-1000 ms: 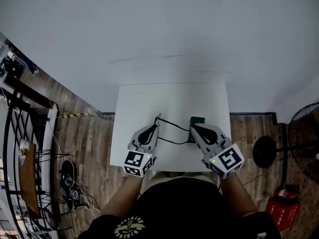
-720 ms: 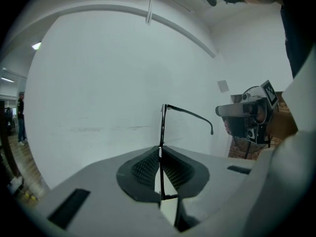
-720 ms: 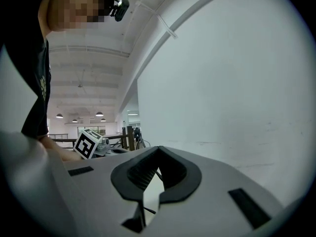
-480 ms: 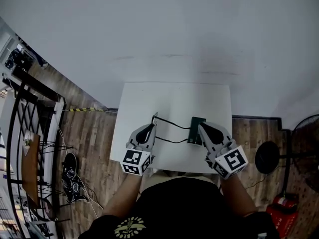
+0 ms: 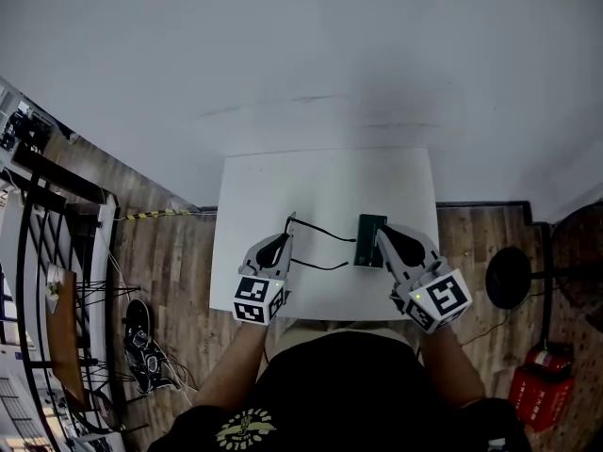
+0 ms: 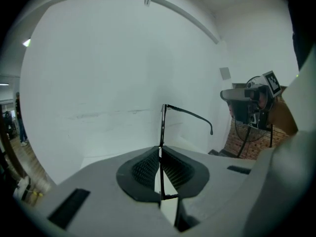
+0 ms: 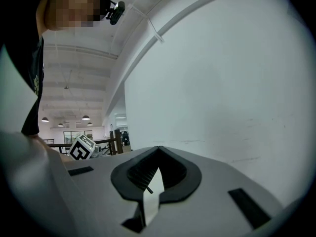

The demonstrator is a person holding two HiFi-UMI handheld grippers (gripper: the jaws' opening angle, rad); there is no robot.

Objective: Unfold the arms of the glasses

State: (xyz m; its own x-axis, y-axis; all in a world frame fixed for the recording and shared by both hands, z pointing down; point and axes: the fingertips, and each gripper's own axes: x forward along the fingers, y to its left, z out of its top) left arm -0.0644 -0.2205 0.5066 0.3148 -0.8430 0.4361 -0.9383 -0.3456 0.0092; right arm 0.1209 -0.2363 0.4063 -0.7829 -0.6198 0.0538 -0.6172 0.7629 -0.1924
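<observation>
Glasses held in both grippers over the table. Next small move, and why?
Probably swing the right gripper slightly away from the person: the glasses arm it pinches slants toward the free arm, not yet square to the frame the left gripper clamps.

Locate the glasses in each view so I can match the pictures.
Head view: glasses, thin black lines between the left tool and right tool.
Left gripper view: centre, frame clamped upright in the left tool, one arm reaching right.
Right gripper view: only a short dark tip, likely an arm's end, between the right tool's pads.
Shared landmark: the white wall behind.
</observation>
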